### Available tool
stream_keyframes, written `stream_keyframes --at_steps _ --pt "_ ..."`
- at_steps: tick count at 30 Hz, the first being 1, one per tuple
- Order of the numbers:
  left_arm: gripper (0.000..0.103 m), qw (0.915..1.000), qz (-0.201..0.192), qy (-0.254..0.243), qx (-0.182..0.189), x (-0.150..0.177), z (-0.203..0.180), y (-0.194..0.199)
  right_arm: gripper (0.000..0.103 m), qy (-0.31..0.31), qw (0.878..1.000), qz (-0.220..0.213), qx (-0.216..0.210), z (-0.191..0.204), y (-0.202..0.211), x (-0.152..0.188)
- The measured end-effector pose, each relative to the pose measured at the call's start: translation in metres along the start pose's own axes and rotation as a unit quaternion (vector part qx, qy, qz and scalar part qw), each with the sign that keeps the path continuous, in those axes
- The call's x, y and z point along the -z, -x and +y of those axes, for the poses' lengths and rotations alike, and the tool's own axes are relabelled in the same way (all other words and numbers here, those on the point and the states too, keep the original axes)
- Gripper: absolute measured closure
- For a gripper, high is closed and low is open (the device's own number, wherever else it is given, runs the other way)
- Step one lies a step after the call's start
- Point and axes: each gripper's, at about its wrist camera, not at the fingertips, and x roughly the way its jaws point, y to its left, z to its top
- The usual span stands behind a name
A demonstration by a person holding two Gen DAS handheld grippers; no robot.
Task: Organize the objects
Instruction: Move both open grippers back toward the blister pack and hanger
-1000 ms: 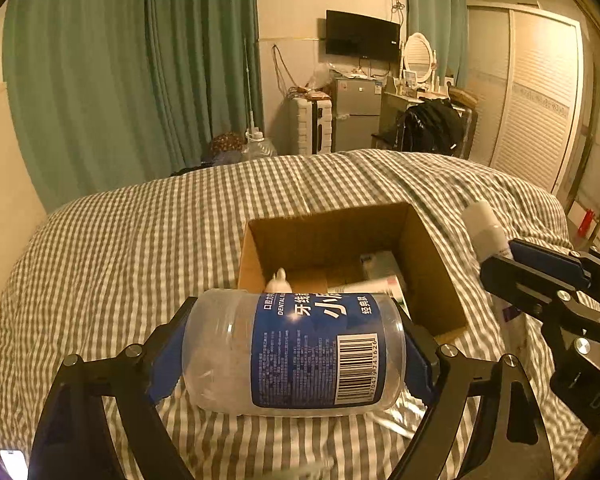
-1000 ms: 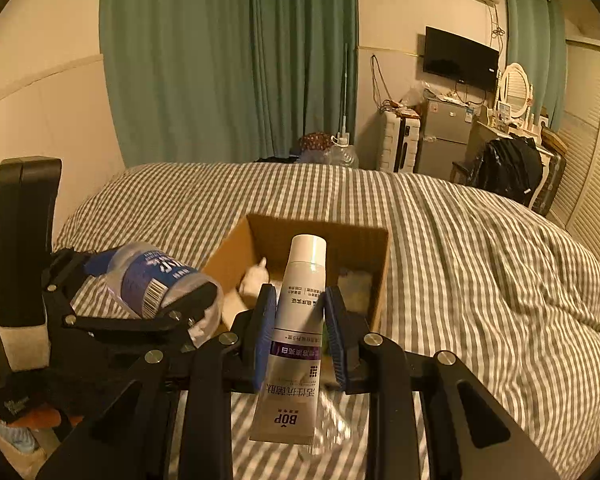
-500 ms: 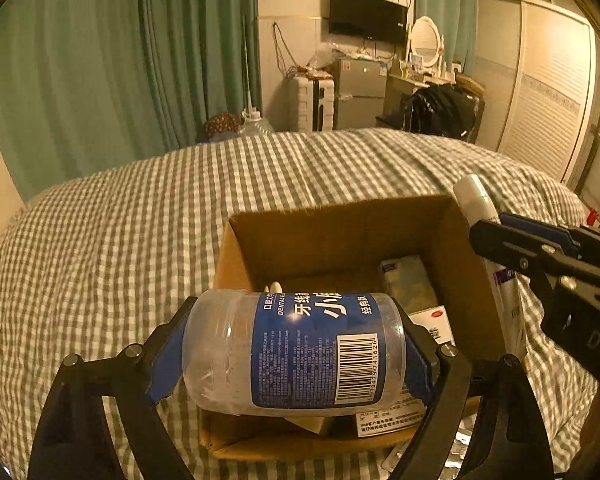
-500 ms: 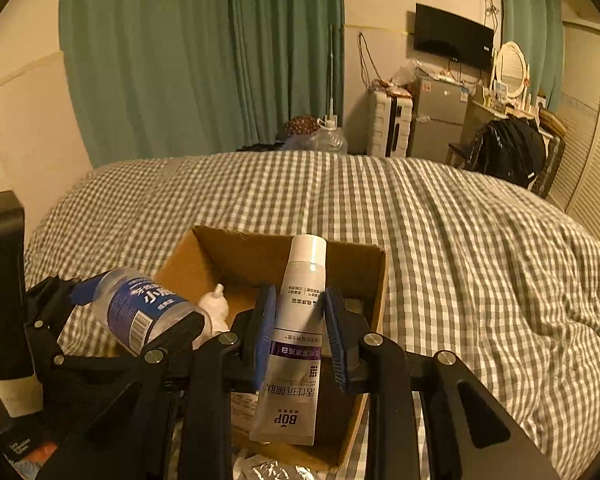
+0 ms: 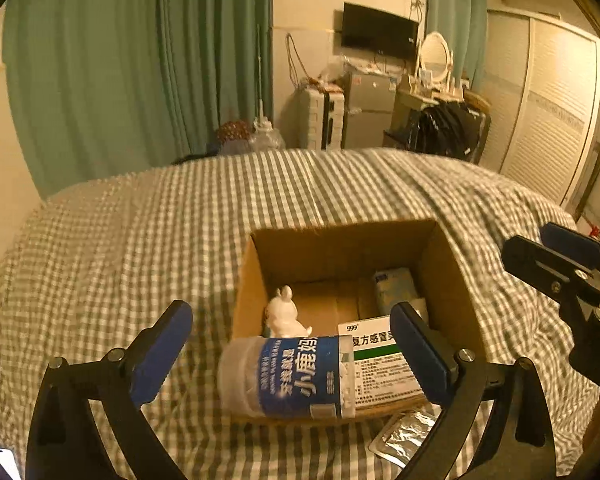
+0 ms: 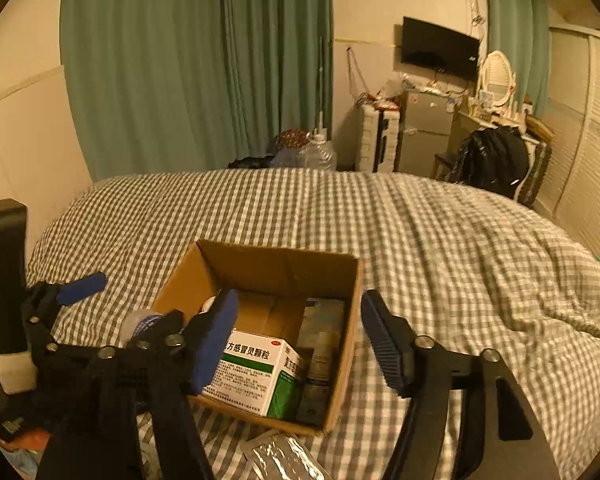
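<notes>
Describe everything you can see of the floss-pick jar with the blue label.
The floss-pick jar is a clear plastic cylinder wrapped in a blue label with white Chinese lettering. It lies on its side at the near left corner of the cardboard box, against the white-and-green medicine box, with a small white figurine just behind it. Whether it rests on the rim or inside is unclear. The left gripper is open around it, not touching.
</notes>
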Motion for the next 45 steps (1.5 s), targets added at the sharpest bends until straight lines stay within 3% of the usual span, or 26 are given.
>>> stream_keyframes --at_steps 10,18,24,34,43,45 --pt "0.0 0.9978 -0.063 -0.003 -0.022 -0.005 0.009 0.099 0.034 0.007 0.998 -0.053 0.014 0.006 0.104 0.005" --pt "0.0 0.9972 -0.068 0.0 -0.029 0.021 0.009 0.134 0.024 0.009 0.998 -0.055 0.012 0.012 0.141 0.039" --pt "0.0 0.9985 -0.038 -0.004 -0.04 0.057 0.007 0.121 0.014 0.014 1.0 -0.025 0.004 0.014 0.131 0.08" --pt "0.0 0.9984 0.031 -0.004 -0.047 0.115 0.015 0.074 0.013 0.014 1.0 0.014 0.003 0.009 0.092 0.126" --pt "0.0 0.99 0.128 -0.018 -0.057 0.172 0.016 0.017 0.013 -0.003 0.998 0.069 0.001 -0.001 0.036 0.159" --pt "0.0 0.9856 0.148 -0.027 -0.077 0.178 0.012 0.008 0.013 -0.005 0.997 0.076 0.002 -0.001 0.028 0.162"
